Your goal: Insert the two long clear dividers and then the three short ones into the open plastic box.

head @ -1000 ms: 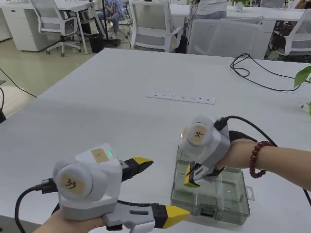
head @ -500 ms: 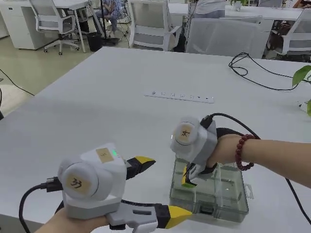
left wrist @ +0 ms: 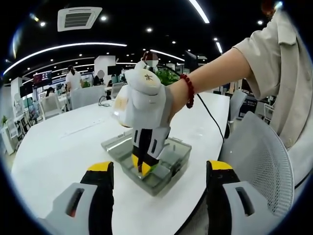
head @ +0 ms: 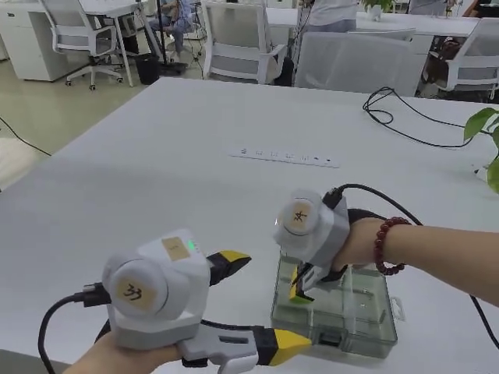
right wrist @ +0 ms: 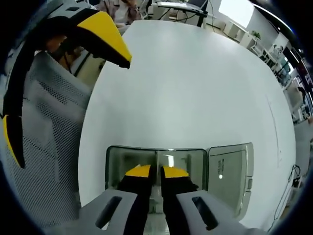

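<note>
1. The plastic box (head: 366, 331) sits open on the white tabletop (head: 156, 179), near the front edge and right of centre in the head view. Its lid (right wrist: 229, 172) lies flat beside it, joined along one side.
2. The right gripper (head: 299, 290) points steeply down into the left part of the box. Its jaws are drawn close together, pinched on a thin clear divider (right wrist: 156, 159). The divider stands on edge and runs along the middle of the box, splitting it into two halves.
3. The left gripper (head: 269, 300) hovers low just left of the box, not touching it. Its jaws are wide apart with nothing between them. In the left gripper view it faces the box and the right gripper.
4. A bracelet (head: 383, 245) of dark red beads circles the wrist behind the right gripper.
5. Farther back, a white power strip (head: 284, 157) lies flat on the tabletop. A black cable (head: 398, 117) loops near the far right, and green plant leaves (head: 487, 121) show at the right edge.
</note>
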